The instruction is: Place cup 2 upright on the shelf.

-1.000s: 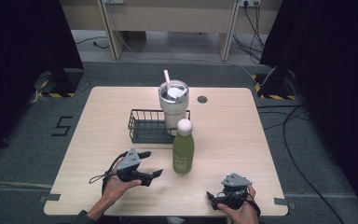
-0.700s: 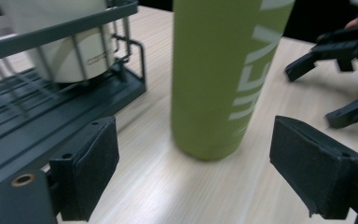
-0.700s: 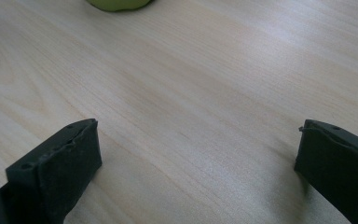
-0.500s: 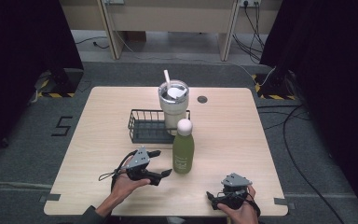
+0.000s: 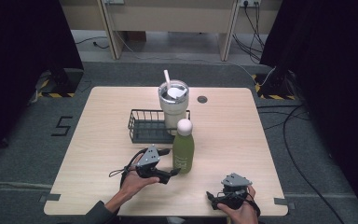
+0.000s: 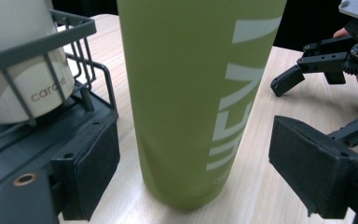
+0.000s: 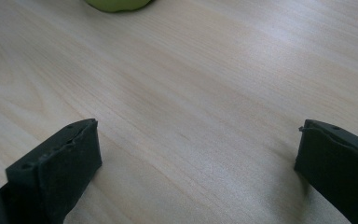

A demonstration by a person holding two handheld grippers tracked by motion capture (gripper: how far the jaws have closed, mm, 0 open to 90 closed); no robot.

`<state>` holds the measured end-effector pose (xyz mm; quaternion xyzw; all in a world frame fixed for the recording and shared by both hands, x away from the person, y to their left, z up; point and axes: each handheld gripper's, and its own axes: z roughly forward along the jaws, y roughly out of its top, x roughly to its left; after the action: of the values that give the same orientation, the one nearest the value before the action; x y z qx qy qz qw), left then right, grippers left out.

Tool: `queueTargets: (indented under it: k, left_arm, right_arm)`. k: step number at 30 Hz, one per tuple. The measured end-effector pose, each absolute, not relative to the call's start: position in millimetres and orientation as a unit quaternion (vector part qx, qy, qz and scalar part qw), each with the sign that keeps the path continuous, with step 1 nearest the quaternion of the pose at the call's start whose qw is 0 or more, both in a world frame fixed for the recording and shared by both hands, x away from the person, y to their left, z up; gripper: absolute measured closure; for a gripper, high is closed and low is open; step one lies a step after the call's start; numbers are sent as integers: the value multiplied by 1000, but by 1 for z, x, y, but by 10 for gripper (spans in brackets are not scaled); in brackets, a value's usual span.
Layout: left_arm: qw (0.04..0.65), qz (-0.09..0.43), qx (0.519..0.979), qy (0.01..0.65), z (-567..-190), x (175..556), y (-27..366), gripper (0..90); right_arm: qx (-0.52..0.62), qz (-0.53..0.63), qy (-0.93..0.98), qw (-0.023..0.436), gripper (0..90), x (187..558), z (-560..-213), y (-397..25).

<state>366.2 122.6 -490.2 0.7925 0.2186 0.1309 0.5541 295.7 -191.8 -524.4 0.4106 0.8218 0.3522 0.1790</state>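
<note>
Green bottle [image 5: 183,151] with a white cap stands upright near the middle of the wooden surface [image 5: 98,135], just in front of the wire basket [image 5: 144,126]. In the left claw view the bottle's body [image 6: 191,93] sits between the two black jaws, with a gap on each side; neither pad touches it. Left claw [image 5: 170,163] is wide open around the bottle's lower part, held low over the surface by the person's left hand [image 5: 133,179].

White tumbler [image 5: 173,105] with a straw stands in the right end of the basket, directly behind the bottle; the left claw view shows its cream wall [image 6: 23,70] behind the basket wires.

Right claw [image 5: 213,197] is near the front edge of the surface, to the right of the bottle and well apart from it, held by the right hand [image 5: 237,210]. Its jaws are spread wide with bare wood between them, holding nothing; the bottle's base [image 7: 116,3] shows at the top of the right claw view.
</note>
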Motion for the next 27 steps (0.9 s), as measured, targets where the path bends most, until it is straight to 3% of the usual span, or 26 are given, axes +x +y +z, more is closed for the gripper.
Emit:
queueTargets:
  k: [27]
  left_arm:
    - [557,139,792,209,-494,386,91,164]
  right_arm:
    - [410,353,821,180,3,296,-525,-192]
